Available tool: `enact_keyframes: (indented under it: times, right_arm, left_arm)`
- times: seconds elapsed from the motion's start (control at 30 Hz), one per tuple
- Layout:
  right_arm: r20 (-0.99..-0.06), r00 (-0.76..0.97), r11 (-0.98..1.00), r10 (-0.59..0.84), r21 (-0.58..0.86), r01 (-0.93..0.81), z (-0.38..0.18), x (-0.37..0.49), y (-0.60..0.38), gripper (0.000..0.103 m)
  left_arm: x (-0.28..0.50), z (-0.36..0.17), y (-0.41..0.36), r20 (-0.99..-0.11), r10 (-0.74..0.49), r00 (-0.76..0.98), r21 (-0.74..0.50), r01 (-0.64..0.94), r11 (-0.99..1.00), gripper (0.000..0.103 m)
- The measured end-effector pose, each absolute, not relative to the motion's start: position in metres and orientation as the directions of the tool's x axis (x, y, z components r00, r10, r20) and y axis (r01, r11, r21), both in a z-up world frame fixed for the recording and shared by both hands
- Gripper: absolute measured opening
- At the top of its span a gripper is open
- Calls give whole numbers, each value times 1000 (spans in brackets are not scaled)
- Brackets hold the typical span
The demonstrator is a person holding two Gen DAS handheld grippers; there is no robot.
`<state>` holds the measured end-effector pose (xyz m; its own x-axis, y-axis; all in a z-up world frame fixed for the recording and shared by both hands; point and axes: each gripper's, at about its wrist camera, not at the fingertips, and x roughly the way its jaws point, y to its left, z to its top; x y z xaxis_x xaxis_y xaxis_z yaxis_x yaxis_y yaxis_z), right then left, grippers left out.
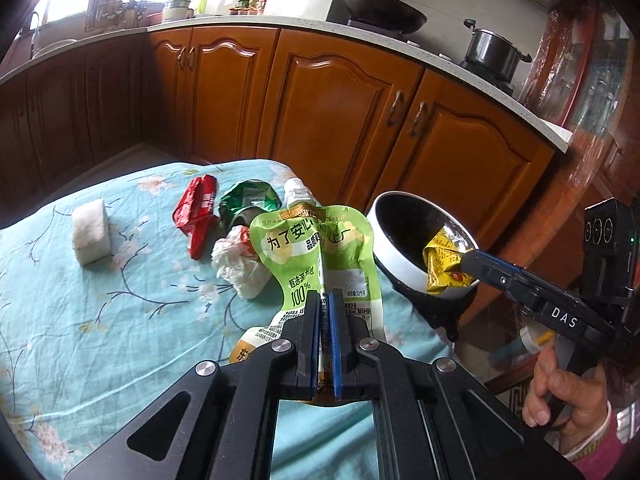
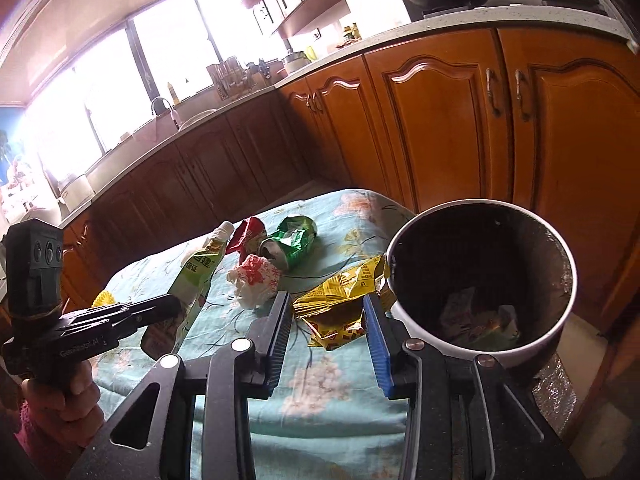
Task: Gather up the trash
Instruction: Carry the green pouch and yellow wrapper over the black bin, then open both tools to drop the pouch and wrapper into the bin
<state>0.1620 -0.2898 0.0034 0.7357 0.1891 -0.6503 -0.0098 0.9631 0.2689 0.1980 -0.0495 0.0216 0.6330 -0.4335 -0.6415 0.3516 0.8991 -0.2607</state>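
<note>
Bin (image 2: 560, 344) right of table (image 2: 328, 412), can (image 2: 296, 244) behind tissue (image 2: 256, 280), sponge (image 1: 91, 236) far left

L hand-held gripper (image 1: 327, 300) clamped; R hand-held gripper (image 2: 328, 312) jaws apart.

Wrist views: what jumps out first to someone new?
The green spouted pouch, clamped upright in the left gripper, fills the middle of the left view. Beside it, the yellow wrapper sits between the right gripper's spread fingers at the rim of the white bin. A crushed green can lies behind.
</note>
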Motion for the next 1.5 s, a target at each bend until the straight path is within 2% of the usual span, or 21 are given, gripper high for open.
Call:
enact_keyframes:
  times: [0.6, 1.03, 1.5]
  right_arm:
    - [-631, 774, 950, 59, 275, 151, 11, 157, -388, 37]
    - [-656, 752, 939, 54, 290, 186, -6, 179, -415, 37]
    - [-702, 709, 942, 69, 280, 185, -31, 201, -429, 39]
  left_arm:
    - [252, 24, -149, -667, -489, 562, -208, 490, 847, 3]
    - [310, 4, -221, -731, -463, 501, -163, 531, 832, 3]
    - [342, -22, -249, -769, -438, 466, -159, 524, 837, 3]
